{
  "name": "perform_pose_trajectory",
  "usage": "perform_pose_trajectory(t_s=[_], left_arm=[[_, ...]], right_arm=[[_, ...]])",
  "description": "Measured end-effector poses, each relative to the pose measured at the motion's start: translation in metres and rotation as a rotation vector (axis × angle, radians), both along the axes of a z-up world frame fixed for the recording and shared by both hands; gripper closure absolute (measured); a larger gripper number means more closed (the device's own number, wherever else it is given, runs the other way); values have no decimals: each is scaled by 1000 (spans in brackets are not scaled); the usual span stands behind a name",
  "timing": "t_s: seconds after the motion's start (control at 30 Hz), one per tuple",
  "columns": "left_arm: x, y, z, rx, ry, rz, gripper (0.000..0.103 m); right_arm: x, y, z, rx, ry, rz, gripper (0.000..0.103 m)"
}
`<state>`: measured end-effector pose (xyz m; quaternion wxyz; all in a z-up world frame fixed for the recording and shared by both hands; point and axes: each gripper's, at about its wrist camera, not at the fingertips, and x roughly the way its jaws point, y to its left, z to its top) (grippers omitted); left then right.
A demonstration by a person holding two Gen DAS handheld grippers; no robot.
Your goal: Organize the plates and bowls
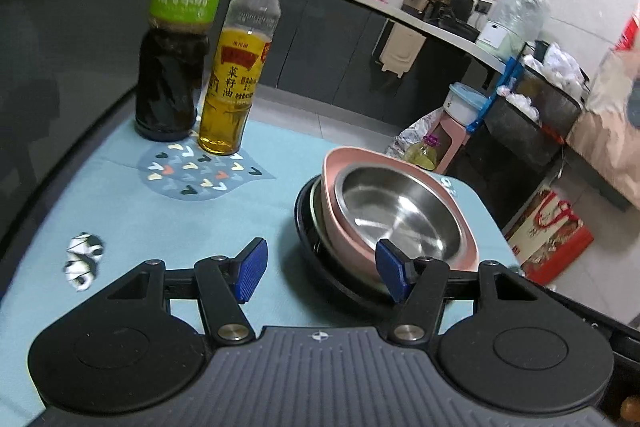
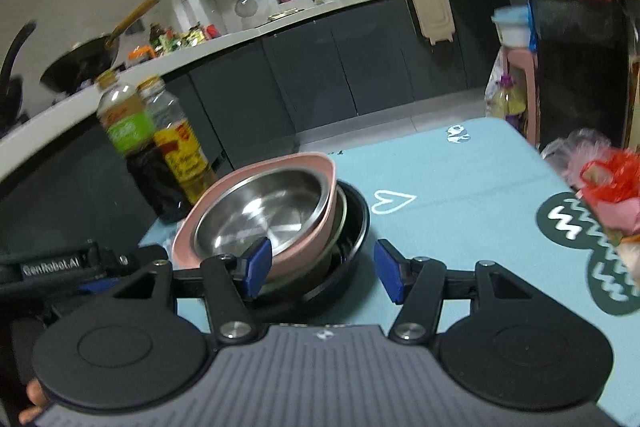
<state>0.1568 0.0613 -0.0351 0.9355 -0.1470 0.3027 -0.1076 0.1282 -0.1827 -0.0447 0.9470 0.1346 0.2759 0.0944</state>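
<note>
The light-blue patterned tablecloth carries one nested stack at centre-right of the left wrist view: black round plate at bottom, pink squarish plastic bowl w/ shiny steel bowl inside, prob. stacked big-to-small to save space. Dark vinegar bottle w/ green label & yellow oil bottle stand upper left, clear of the stack. Left gripper & right gripper both hang w/ fingers spread apart, holding nothing, each just beside the stack.

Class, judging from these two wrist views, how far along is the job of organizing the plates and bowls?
Done: the steel bowl sits nested in the pink bowl, which rests on a metal plate inside the black dish, one stack. In hand: nothing; the left gripper and right gripper are both open and empty. Left: no loose dishes are visible, so perhaps only moving the stack.
</note>
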Motion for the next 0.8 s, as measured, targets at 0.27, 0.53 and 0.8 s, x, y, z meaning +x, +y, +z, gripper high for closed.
perform_pose_trajectory(t_s=[0.27,0.53,0.8], left_arm=[[-64,-15,-1,114,-64,-38,46],[-109,-26,-3,128,-68,-8,46],[-136,-39,1,221,-79,-29,46]], right_arm=[[-49,15,9,-66,-19,-33,55],[-88,28,10,-64,-62,-89,55],[-114,36,15,-139,-87,-103,55]])
